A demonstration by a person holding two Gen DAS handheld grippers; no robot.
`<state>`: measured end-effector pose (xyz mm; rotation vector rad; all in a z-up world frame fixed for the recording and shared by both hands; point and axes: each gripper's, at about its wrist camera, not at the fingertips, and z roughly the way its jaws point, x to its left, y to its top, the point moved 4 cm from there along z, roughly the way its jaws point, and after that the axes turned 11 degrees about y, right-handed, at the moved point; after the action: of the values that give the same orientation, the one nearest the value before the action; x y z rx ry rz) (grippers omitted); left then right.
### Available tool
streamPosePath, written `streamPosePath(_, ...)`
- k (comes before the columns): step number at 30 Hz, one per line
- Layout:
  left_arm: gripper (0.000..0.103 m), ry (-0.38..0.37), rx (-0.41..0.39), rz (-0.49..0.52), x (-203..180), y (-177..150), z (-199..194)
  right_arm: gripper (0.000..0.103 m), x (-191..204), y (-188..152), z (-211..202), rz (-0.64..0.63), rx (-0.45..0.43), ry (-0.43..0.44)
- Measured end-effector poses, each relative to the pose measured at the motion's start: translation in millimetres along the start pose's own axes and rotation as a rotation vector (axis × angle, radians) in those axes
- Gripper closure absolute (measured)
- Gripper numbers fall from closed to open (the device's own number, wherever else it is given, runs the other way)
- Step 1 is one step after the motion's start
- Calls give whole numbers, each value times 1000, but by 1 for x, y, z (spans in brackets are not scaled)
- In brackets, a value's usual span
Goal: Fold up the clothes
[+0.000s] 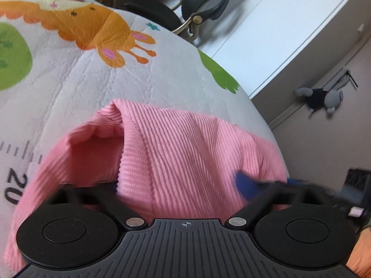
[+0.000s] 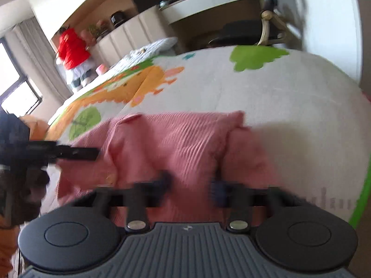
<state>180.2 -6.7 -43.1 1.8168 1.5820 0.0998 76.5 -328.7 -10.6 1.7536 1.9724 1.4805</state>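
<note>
Currently: One Pink Garment Gripped on the Bed, Mid-Fold

We find one pink ribbed knit garment (image 1: pixel 176 153) lying bunched on the white quilted bedspread with cartoon animal print (image 1: pixel 143 81), near its front edge; we judge it sits there for a flat, soft folding surface.

From its own camera, the left gripper (image 1: pixel 178 185) has ribbed cloth bulging between its jaws, narrowed to about half span. Its right blue pad is blurred, so we cannot tell whether it presses.

In the right wrist view, the right gripper (image 2: pixel 191 186) stands narrow, its blue pads (image 2: pixel 219 190) set at either side of a raised ridge of fabric. The left tool enters at 9 o'clock.

Count: one garment, two grippers, one grey plush toy (image 1: pixel 324 99) on the far wall, at 3 o'clock.
</note>
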Motion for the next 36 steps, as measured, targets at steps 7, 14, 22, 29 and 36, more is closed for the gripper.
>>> streamPosePath(7,73,7,-111,163,-27,2,-69,87,44,10,-55,-169,-76,39)
streamPosePath(14,46,68,11,199,-20,-44,-63,66,35,-42,-30,-187,117,-20)
streamPosePath(22,9,-77,-19,27,8,0,-50,36,-6,13,-53,61,-50,100)
streamPosePath(29,7,-75,109,-36,7,20,25,36,-44,35,28,235,89,182)
streamPosePath(36,10,183,-185,65,8,62,2,37,-6,107,78,-147,-77,104)
